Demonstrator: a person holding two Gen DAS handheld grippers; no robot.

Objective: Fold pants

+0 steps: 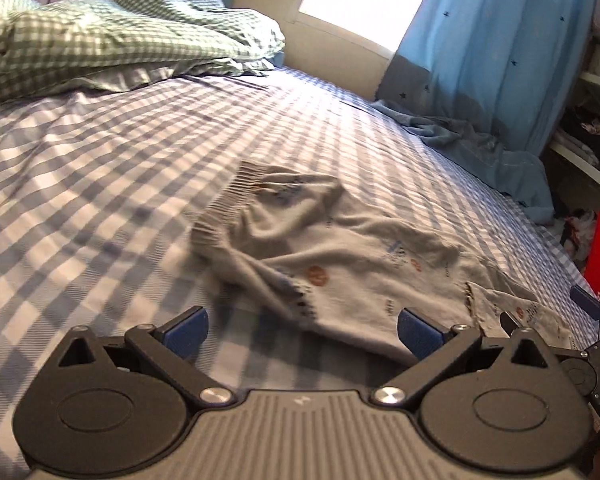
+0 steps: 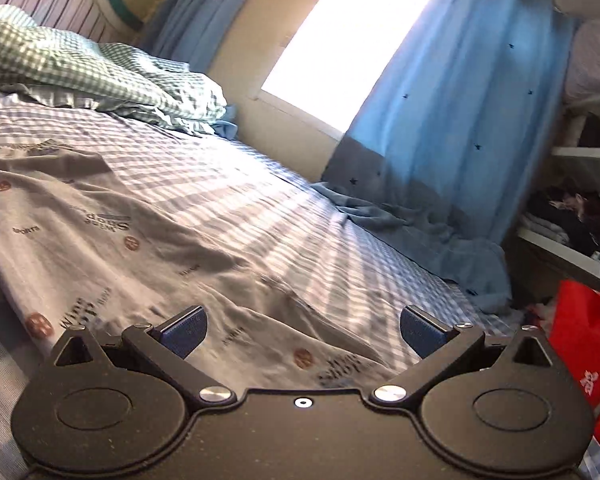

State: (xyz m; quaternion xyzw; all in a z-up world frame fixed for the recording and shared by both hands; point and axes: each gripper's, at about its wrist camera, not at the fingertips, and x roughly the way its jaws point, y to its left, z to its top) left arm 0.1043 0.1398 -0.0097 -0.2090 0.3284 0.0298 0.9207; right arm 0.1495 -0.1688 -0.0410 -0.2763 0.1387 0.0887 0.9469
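Grey pants [image 1: 340, 256] with small printed words and orange dots lie rumpled on the blue checked bed [image 1: 100, 168], ribbed waistband toward the pillows. My left gripper [image 1: 302, 332] is open just above the pants' near edge, nothing between its blue pads. The right gripper [image 1: 556, 312] shows at the far right of the left wrist view, over a pant leg's end. In the right wrist view the pants [image 2: 120, 232] spread to the left and under my right gripper [image 2: 304, 332], which is open and empty.
A green checked duvet [image 1: 112, 36] is heaped at the head of the bed. Blue curtains [image 2: 452, 128] hang by a bright window and trail onto the mattress edge. A red bag [image 2: 580, 340] and shelves with clothes stand at the right, beyond the bed's edge.
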